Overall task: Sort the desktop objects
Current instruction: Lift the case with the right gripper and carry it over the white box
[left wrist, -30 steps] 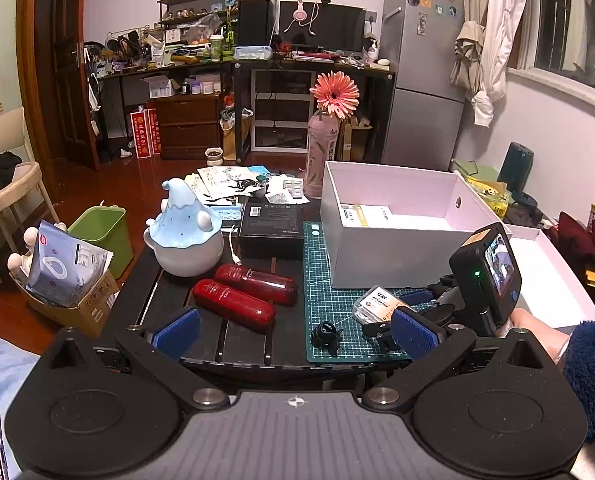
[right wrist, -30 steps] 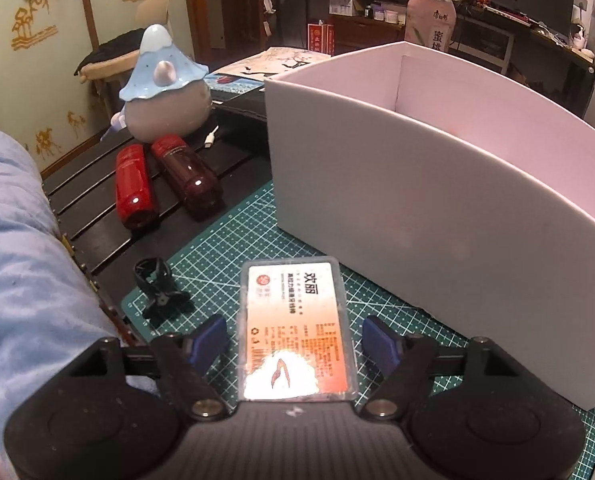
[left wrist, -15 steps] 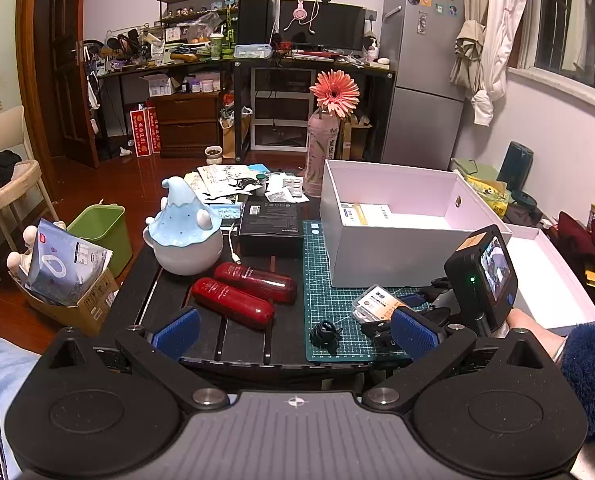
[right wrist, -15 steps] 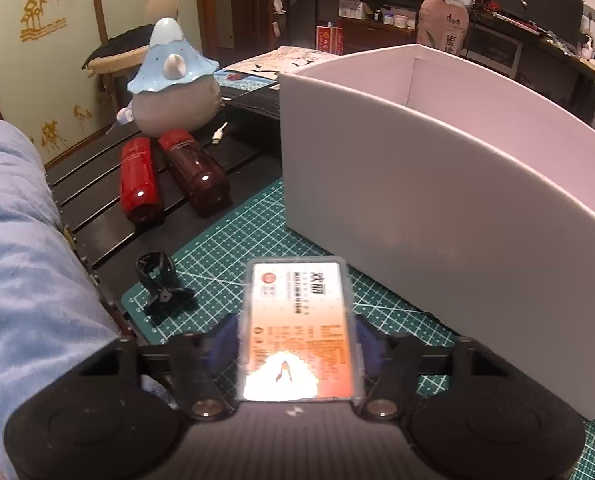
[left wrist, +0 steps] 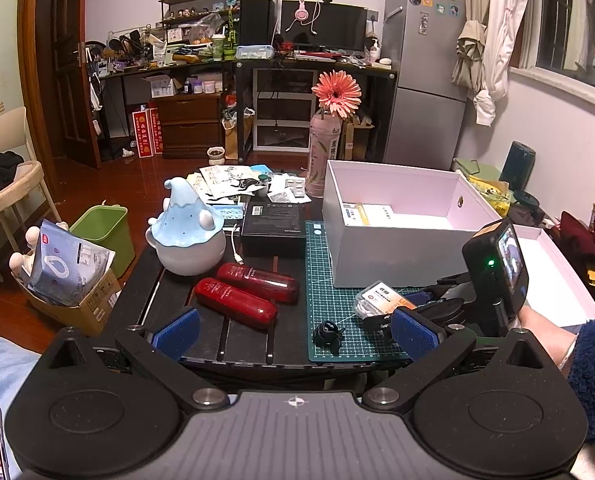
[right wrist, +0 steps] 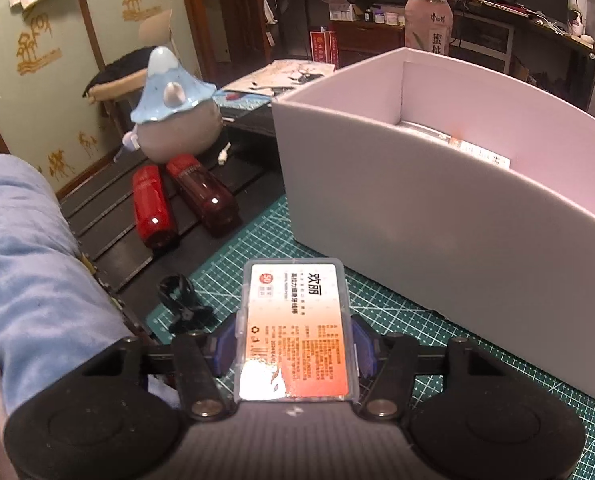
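Currently held item: clear plastic case (right wrist: 295,330) with an orange-and-white printed label, flat and rectangular, rounded corners.
Location: just above the green cutting mat (right wrist: 397,316), near side of the white box (right wrist: 437,208), right half of the surface.
Right hand-held gripper (right wrist: 293,346): jaws partly closed, blue pads pressing both long edges of the case; holding it.
Left hand-held gripper (left wrist: 293,330): jaws wide apart, nothing between them, near edge of the surface.
Handling, judged: light, stiff, glossy and likely slippery; the long edges near the middle suit the pads; lid may pop if squeezed hard.
Other items: two red glossy cylinders (left wrist: 245,294) lying side by side, left of the mat; black clip (right wrist: 181,300), small, on the mat's near left corner; blue-capped ceramic figure (left wrist: 189,232), rounded, fragile-looking, far left.
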Motion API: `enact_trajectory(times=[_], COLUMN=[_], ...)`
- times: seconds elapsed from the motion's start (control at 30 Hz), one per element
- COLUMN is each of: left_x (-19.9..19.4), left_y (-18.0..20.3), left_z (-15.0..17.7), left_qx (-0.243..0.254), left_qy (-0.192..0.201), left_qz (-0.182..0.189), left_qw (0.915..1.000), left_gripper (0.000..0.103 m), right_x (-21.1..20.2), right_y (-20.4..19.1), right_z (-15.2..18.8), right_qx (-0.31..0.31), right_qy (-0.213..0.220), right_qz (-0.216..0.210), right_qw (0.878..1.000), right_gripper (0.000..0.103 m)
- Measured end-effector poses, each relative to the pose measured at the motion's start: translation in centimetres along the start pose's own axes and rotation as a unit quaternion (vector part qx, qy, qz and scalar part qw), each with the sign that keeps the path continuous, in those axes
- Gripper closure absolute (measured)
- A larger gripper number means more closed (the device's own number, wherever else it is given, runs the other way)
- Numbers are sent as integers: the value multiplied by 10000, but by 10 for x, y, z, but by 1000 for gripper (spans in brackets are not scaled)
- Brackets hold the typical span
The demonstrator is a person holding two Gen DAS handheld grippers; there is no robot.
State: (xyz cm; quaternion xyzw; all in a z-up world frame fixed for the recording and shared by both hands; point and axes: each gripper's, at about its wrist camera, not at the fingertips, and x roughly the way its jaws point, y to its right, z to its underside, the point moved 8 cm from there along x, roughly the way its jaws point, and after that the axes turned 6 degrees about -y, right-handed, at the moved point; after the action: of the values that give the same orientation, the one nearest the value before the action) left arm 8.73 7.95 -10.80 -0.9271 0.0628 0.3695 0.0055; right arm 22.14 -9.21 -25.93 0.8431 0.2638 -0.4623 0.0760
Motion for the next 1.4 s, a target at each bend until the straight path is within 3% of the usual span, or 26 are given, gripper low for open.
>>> enact_trajectory(times=[0.27,0.6,1.13,1.4], left_x=[0,3,-2,-3], left_y=[1,7,11,10], left_z=[1,2,3,4], left_qx=[16,174,287,253], left_qy=[31,-57,-17,-42], left_qz=[20,342,499,533], left_qw=[10000,9992,9983,9982], left_gripper=[0,0,0,0], right_x=[-11,-35,-68,-105], right_y=[-7,-6,-6,-3], right_z=[-5,-4,2,8], right_qx=[-118,6,-44,160], right_qy=[114,295,275,419], right_qz=[28,153,583,437], right_qw=[9999,9994,9979,9980], right_gripper=[46,46,46,46])
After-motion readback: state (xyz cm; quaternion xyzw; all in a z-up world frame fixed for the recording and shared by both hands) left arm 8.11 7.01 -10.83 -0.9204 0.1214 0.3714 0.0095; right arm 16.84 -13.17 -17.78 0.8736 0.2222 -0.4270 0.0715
